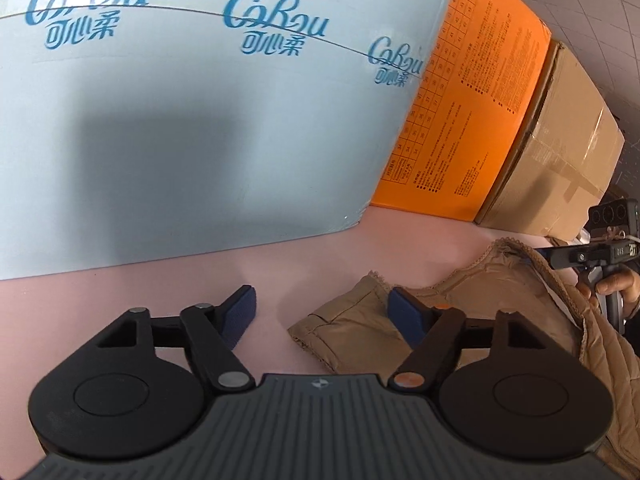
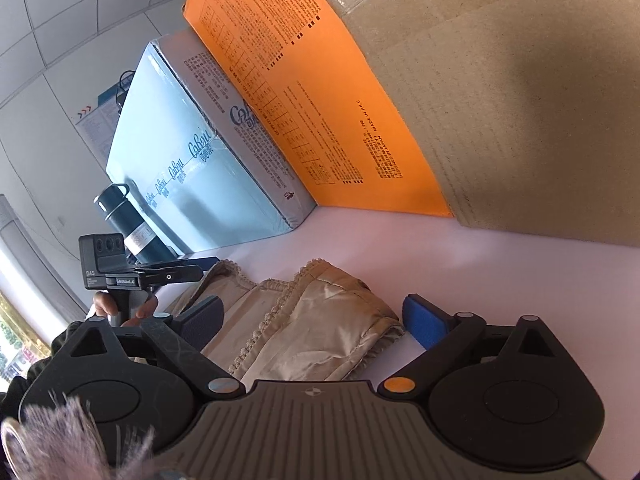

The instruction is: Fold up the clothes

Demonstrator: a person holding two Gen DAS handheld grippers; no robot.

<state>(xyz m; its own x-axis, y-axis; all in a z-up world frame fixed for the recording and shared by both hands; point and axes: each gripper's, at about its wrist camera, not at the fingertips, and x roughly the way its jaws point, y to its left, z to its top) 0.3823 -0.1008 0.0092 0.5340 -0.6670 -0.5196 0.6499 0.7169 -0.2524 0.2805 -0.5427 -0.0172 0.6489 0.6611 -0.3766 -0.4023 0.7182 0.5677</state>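
Note:
A beige quilted garment with lace trim (image 1: 472, 316) lies on the pink table (image 1: 208, 284); it also shows in the right wrist view (image 2: 320, 332). My left gripper (image 1: 324, 316) is open and empty at the garment's left edge; its right pad (image 1: 406, 316) is over the fabric, its left pad (image 1: 240, 316) over bare table. My right gripper (image 2: 314, 324) is open and empty, its pads straddling a folded part of the garment. Each view shows the other gripper across the garment: the right one (image 1: 600, 252) and the left one (image 2: 160, 276).
A pale blue box with blue lettering (image 1: 200, 112), an orange box (image 1: 472, 112) and a brown cardboard box (image 1: 560, 152) stand along the table's far side. A dark green flask (image 2: 128, 220) stands beside the blue box.

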